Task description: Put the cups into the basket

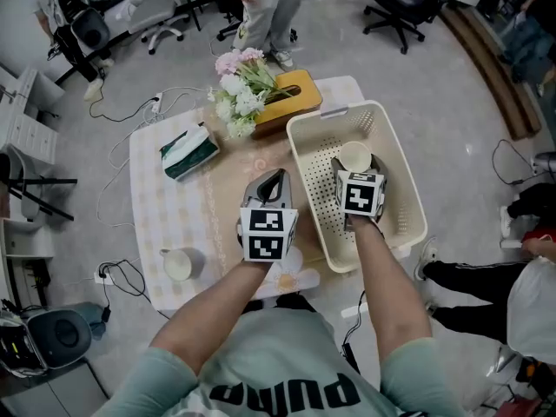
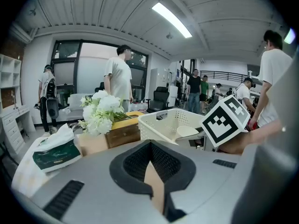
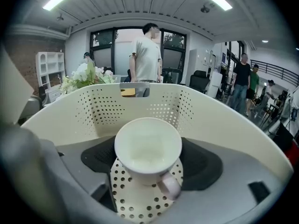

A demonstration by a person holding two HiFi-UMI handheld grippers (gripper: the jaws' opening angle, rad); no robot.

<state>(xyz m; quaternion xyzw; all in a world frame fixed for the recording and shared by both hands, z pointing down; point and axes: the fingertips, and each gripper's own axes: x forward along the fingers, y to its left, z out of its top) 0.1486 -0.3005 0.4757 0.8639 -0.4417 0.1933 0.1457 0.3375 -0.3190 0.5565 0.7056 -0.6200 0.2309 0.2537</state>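
A cream perforated basket (image 1: 410, 200) stands at the table's right side. Inside it my right gripper (image 1: 355, 160) is shut on a white cup (image 1: 354, 155). In the right gripper view the cup (image 3: 148, 146) sits upright between the black pads (image 3: 202, 164), low over the basket's holed floor (image 3: 135, 202), its handle toward the camera. A second white cup (image 1: 180, 264) stands on the table's near left corner, apart from both grippers. My left gripper (image 1: 275, 179) hovers over the table just left of the basket, shut and holding nothing; its own view shows the basket (image 2: 163, 122) ahead.
At the table's far edge a wooden box (image 1: 294, 95) holds white and pink flowers (image 1: 239, 89). A green tissue pack (image 1: 189, 152) lies at the left. A pale flower-shaped mat (image 1: 288, 278) sits at the near edge. A person (image 1: 269, 7) and office chairs stand beyond the table.
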